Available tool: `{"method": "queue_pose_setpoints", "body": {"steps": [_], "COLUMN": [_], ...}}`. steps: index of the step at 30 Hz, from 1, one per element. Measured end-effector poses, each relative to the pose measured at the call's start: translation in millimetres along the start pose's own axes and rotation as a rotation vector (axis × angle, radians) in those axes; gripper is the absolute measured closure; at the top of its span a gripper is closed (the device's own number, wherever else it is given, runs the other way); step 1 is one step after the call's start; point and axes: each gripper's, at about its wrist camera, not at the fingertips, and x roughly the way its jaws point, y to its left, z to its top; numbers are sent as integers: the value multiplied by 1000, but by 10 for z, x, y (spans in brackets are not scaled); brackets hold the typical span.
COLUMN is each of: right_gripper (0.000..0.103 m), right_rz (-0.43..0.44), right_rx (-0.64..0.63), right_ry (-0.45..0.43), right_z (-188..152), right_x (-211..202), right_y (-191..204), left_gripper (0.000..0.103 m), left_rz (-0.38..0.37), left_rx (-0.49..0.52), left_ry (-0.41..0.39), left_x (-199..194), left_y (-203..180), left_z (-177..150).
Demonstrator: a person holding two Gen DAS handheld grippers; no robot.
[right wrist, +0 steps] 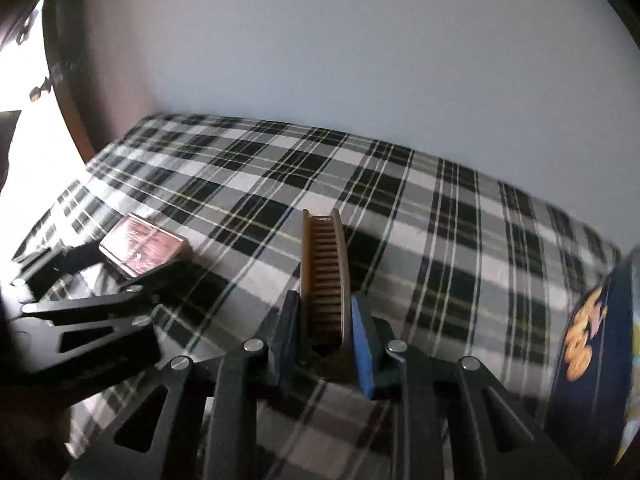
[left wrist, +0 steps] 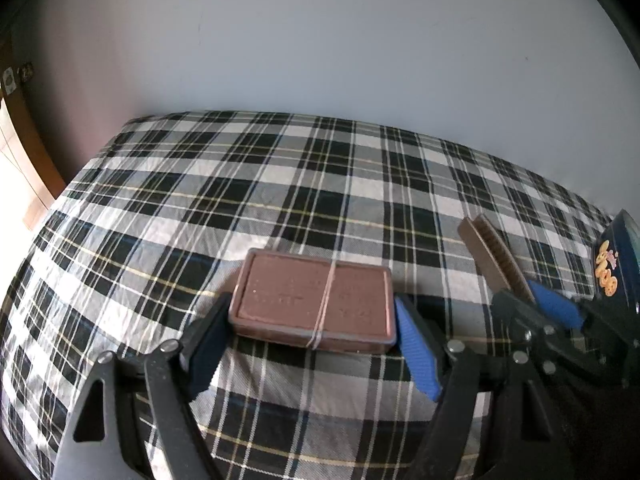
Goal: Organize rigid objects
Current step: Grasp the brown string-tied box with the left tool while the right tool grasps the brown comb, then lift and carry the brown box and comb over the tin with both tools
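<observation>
- The right hand-held gripper is clamped on a brown comb, which stands on edge between its blue pads.
- The left hand-held gripper brackets a brown tin bound with a rubber band; both pads touch its short ends.
- Both things are low over the plaid-covered table.
- A dark blue box stands at the right edge.
- A pale wall rises behind.

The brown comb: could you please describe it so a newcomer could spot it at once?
Start at the plaid cloth covering the table. Near its front edge, the right gripper clamps the brown comb on edge. Unlike the flat brown tin beside it, the comb is slim, curved and toothed.
</observation>
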Motion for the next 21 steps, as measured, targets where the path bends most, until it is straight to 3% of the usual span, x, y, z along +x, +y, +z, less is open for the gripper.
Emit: {"method": "queue_pose_setpoints", "body": {"steps": [8,15,21], "right_gripper": [76,76,76], "right_rz": [185,153,129], "right_rx": [206,137,119], "right_ry": [-78,-176,-225], "right_z": [-166,-222,-245], "right_x": [-231,-501,-596], "right_y": [-251,-111,-76], "left_gripper": [26,26,26], "left_rz": [-53,-82,5], "left_rx": [-44,-118,-131], "left_ry": [-19,-85,-193], "left_x": [-41,-165,-370], "left_y": [49,129,77], "left_z": [-3,-40,-71]}}
